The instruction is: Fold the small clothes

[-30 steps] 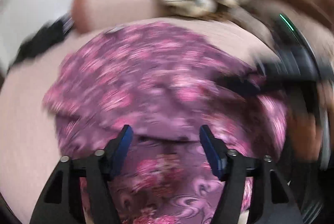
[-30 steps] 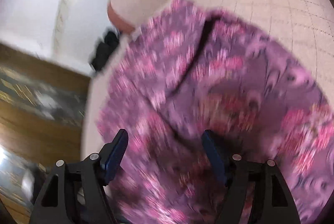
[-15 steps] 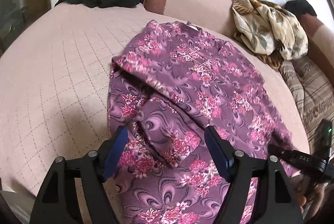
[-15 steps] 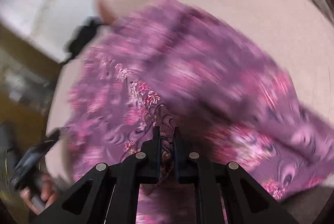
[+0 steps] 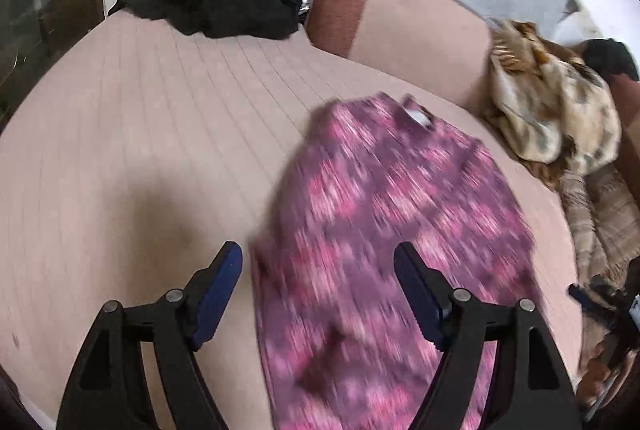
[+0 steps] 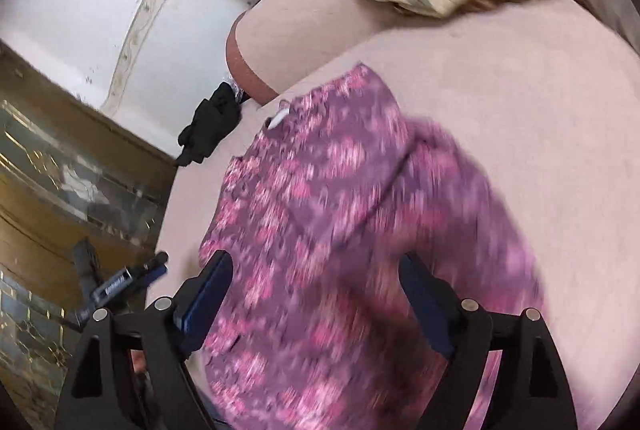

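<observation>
left gripper (image 5: 318, 270): jaws spread wide and have just been opening a bit more, nothing pinched. The garment's edge lies below the gap between them.
right gripper (image 6: 316, 280): jaws wide apart too, they've just sprung open. Cloth is under and between them, but the pads aren't pressing it.
garment (image 5: 384, 238): purple floral thing, blurry, lying flat-ish on the pink couch (image 5: 140, 133), a white tag (image 5: 416, 115) at its far end. One side looks folded over itself in the right wrist view.
black clothes (image 5: 224, 3): heap at the far left corner of the seat, well apart from the garment.
beige cloth (image 5: 552, 109): crumpled pile far right, against the backrest.
</observation>
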`<state>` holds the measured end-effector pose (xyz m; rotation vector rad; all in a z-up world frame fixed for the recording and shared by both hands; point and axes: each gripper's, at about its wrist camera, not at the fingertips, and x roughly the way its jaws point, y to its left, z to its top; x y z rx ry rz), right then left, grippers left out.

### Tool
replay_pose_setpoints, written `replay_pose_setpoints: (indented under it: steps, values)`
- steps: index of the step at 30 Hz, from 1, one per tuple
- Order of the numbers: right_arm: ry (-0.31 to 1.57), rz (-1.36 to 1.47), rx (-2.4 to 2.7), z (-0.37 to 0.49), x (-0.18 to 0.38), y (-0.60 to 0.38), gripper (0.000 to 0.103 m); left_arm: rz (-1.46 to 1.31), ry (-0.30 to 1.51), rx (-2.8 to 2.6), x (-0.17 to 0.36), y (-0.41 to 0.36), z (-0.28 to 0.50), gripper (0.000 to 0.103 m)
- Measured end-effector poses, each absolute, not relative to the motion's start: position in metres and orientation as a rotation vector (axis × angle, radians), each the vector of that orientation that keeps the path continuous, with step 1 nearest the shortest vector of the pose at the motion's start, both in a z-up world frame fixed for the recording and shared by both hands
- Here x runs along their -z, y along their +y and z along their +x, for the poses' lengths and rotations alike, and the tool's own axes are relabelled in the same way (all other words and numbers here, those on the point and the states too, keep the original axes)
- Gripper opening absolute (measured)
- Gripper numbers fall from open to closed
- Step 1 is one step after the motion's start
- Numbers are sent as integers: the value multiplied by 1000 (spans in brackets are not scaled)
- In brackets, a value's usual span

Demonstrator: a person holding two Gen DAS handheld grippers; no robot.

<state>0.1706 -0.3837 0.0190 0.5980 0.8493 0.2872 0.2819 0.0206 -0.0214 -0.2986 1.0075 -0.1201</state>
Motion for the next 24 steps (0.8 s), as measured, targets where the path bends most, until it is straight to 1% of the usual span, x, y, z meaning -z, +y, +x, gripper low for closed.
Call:
replay_pose_setpoints:
  steps: [4,6,7,8,9,11,12,13,14,15,16,17,18,20,22,24]
  values:
    - [909,543,-314,265,-17,-398,89,-314,1081,102,51,22,362,77]
    - [950,521,-298,320,-8,-403,86,-291,1128,111,70,16,402,77]
    - [968,520,-293,341,-1,-404,82,-285,1147,117,77,14,414,76]
    - [988,521,-283,365,7,-406,80,-287,1170,126,88,12,431,70]
    - [1012,519,-283,389,17,-405,79,-298,1184,126,95,11,441,61]
    - [1043,482,-260,426,30,-401,73,-353,1210,146,107,10,461,54]
    - [1056,462,-239,443,36,-399,70,-356,1193,151,108,10,467,53]
    - [1063,463,-234,455,40,-399,65,-346,1181,156,107,8,471,50]
    - [1067,464,-234,467,44,-398,65,-337,1177,167,108,6,474,33]
    - [1059,465,-232,478,46,-397,65,-339,1176,196,111,4,477,8]
    - [1052,466,-233,482,47,-395,60,-359,1191,220,113,3,481,8]
    - [1050,456,-229,483,46,-392,26,-357,1188,216,111,3,482,7]
    - [1061,407,-203,484,46,-388,9,-346,1182,214,107,3,482,7]
    - [1080,353,-183,481,44,-382,9,-310,1140,182,89,7,481,6]
    - [1034,302,-143,471,25,-381,8,-286,1076,167,64,16,482,6]
    - [965,299,-141,462,1,-385,8,-271,1054,168,45,19,487,6]
